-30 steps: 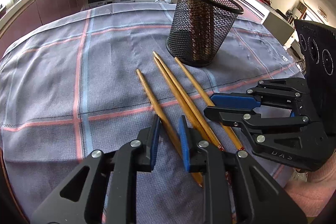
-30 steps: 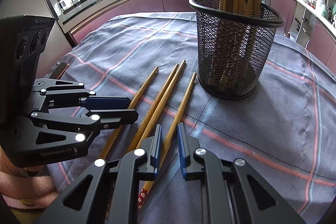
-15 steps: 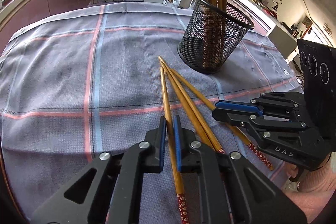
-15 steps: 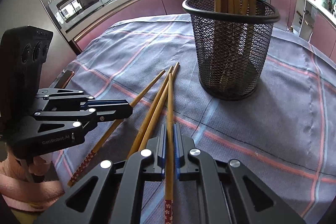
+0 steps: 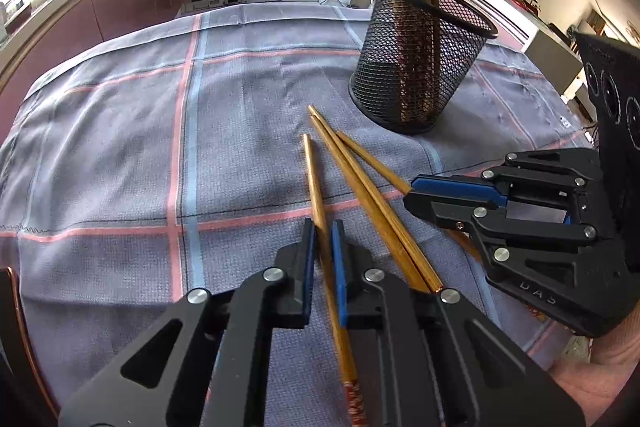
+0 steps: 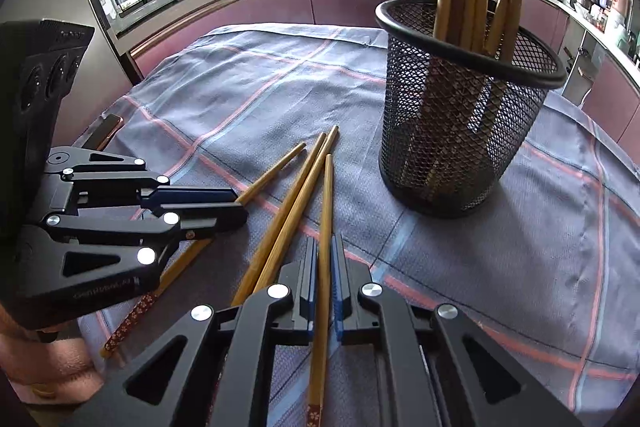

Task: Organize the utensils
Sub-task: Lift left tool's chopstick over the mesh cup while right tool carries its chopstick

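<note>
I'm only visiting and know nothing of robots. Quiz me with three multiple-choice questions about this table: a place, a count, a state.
1. Where does the mesh cup stand? A on the checked cloth; B on the counter; C in the oven.
2. How many ungripped chopsticks lie on the cloth? A none; B two; C five.
3. The left hand-held gripper is: A open wide; B shut on the cup; C shut on a chopstick.
Answers: 1 A, its base sits on the cloth; 2 B, a pair lies between the two held ones; 3 C, its pads pinch one stick.
</note>
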